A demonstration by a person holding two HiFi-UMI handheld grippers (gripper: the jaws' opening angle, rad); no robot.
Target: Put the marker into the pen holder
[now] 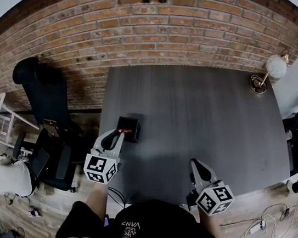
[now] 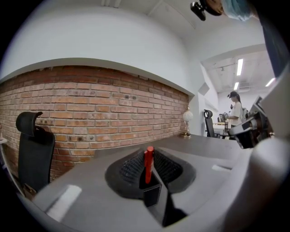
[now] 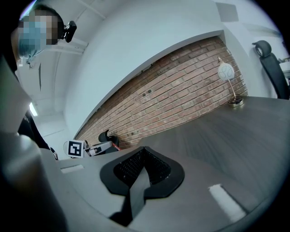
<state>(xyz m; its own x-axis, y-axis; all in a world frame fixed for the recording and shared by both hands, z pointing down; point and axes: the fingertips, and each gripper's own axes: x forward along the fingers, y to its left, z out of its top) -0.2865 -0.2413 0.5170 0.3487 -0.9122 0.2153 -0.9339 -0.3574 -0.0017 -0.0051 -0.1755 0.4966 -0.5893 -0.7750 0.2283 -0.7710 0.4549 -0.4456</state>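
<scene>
1. The left gripper (image 2: pixel 152 181) was closed on the red marker (image 2: pixel 148 164), its pads clamping the lower part of the barrel. The red cap end stood clear above the jaws.
2. The marker's long axis was upright in the left gripper view, with the lower end directed toward the black pen holder (image 1: pixel 130 125).
3. The pen holder stood on the dark table (image 1: pixel 211 114) near its left edge. It lay directly ahead of and just below the left jaw tips. In the head view the marker showed over the near side of the holder's opening.
4. It could not be determined whether the marker's lower end had passed the holder's rim.
5. The right gripper (image 3: pixel 140 174) had its jaws together with nothing between them. It was held well apart from the holder, toward the table's near right side.
6. Judgement: the left hand was much the nearer, and the coming move appeared to be a straight descent along the marker's axis, then release.
</scene>
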